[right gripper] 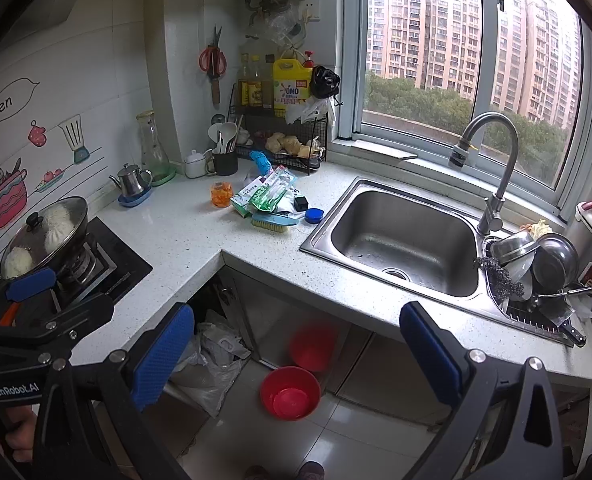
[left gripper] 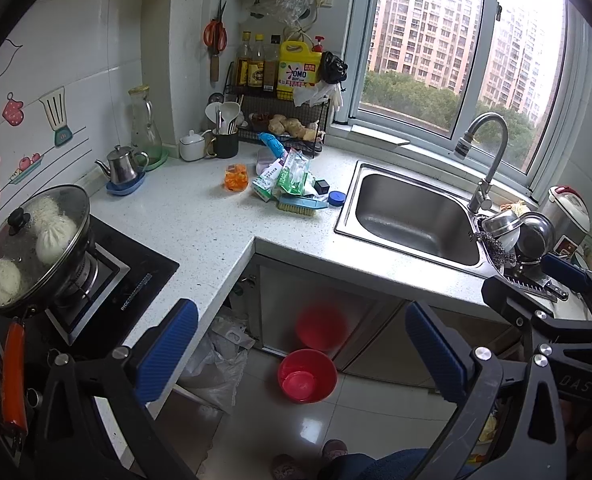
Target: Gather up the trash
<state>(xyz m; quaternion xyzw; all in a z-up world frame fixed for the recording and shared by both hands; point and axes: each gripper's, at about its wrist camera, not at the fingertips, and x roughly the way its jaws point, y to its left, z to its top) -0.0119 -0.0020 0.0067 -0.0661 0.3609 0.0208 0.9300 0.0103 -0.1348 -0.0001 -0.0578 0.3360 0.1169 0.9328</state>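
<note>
Trash (left gripper: 286,178) lies in a loose heap on the speckled desk (left gripper: 200,220), in the corner between the stove and the sink (left gripper: 411,216); the heap holds green-and-white wrappers, a blue brush (left gripper: 299,204) at its near edge, a small black box and a round blue lid (left gripper: 336,198) just beside it; an orange cup (left gripper: 236,177) stands apart to its left. Behind the heap stands a wire rack (left gripper: 284,116) with bottles and a yellow jug. On the stove a lidded pan (left gripper: 36,240) holds white buns. Below the desk edge a red bucket (left gripper: 307,376) stands on the tiled floor, with a crumpled plastic bag (left gripper: 220,364) near it under the desk. The left tool (left gripper: 301,356) hangs over the floor in front of the desk, its blue pads spread wide with nothing between them; the right tool (right gripper: 297,356) is likewise wide apart and holds nothing; both are well short of the trash.
</note>
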